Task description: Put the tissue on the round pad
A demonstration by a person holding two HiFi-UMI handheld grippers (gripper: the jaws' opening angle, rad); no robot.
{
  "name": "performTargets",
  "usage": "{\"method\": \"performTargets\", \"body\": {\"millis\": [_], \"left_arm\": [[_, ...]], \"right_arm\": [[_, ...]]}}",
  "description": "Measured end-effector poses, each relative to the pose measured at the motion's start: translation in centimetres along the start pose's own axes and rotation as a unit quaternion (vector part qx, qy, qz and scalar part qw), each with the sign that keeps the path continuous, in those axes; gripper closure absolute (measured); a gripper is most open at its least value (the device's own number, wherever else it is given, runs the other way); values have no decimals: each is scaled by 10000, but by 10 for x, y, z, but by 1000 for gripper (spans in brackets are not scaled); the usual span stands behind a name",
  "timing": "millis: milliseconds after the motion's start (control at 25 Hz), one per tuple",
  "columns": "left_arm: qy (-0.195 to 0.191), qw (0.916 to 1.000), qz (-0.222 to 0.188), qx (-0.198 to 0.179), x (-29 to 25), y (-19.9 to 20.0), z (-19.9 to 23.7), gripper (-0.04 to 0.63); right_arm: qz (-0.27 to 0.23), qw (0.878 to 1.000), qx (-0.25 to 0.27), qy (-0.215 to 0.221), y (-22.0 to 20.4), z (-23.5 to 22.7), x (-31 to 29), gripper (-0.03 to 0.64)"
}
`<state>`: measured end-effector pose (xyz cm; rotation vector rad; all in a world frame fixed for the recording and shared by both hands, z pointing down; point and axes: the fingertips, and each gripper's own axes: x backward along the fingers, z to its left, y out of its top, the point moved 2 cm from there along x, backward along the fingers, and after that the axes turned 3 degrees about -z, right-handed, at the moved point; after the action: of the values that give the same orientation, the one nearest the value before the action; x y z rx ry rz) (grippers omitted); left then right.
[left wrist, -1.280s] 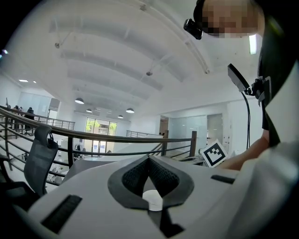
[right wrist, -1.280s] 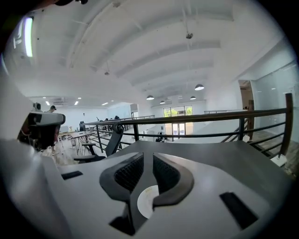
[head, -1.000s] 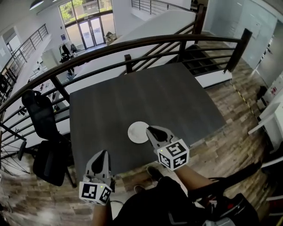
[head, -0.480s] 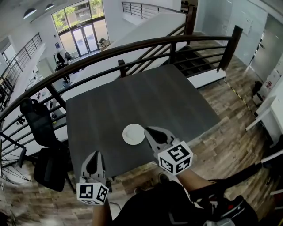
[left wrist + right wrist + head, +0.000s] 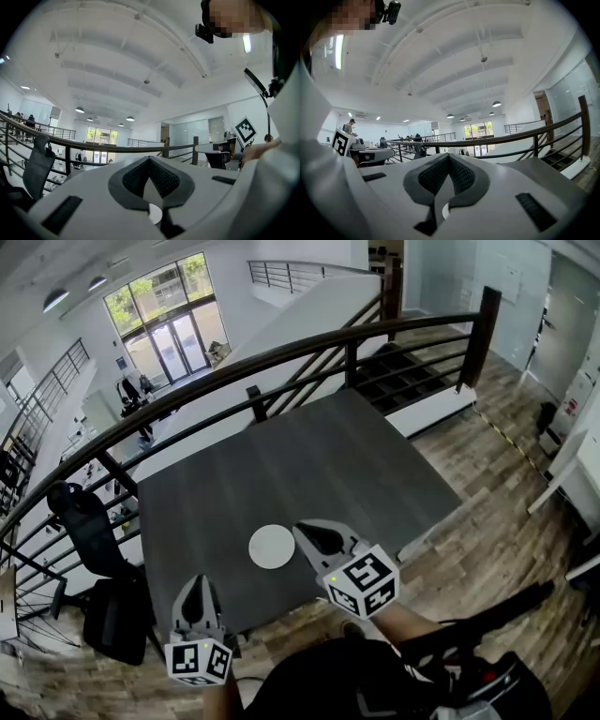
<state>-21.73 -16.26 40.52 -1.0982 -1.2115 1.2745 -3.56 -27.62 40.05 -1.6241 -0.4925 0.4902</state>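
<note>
A white round disc (image 5: pixel 272 547) lies flat on the dark grey table (image 5: pixel 309 465), near its front edge. It looks plain white, and I cannot tell a tissue apart from the round pad on it. My right gripper (image 5: pixel 302 529) hovers just right of the disc, raised above the table, jaws shut and empty. My left gripper (image 5: pixel 198 583) hangs lower left, past the table's front edge, also shut with nothing in it. In the left gripper view (image 5: pixel 150 159) and the right gripper view (image 5: pixel 449 157) the dark pads meet, and both grippers point level at the railing.
A curved black railing (image 5: pixel 281 357) borders the table's far and left sides. A black office chair (image 5: pixel 94 531) stands to the left. Wooden floor (image 5: pixel 487 521) lies right of the table, and stairs (image 5: pixel 403 376) go down at the back right.
Both grippers have risen and drawn back towards me. The right gripper's tip has lifted off the disc's right edge. The disc has stayed in place on the table.
</note>
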Motion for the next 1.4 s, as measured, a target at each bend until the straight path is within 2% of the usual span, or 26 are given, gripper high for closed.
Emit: {"method": "performTargets", "body": {"millis": [440, 1040, 1400], "left_arm": [[-55, 9999, 113, -79, -21, -7, -34, 601], [-48, 9998, 194, -76, -21, -11, -50, 601], [-35, 9997, 229, -91, -21, -11, -40, 601]], "right_arm": [[-15, 9999, -113, 130, 1, -26, 16, 617], [3, 9996, -140, 232, -1, -31, 21, 617], [-13, 9994, -113, 322, 2, -25, 11, 617]]}}
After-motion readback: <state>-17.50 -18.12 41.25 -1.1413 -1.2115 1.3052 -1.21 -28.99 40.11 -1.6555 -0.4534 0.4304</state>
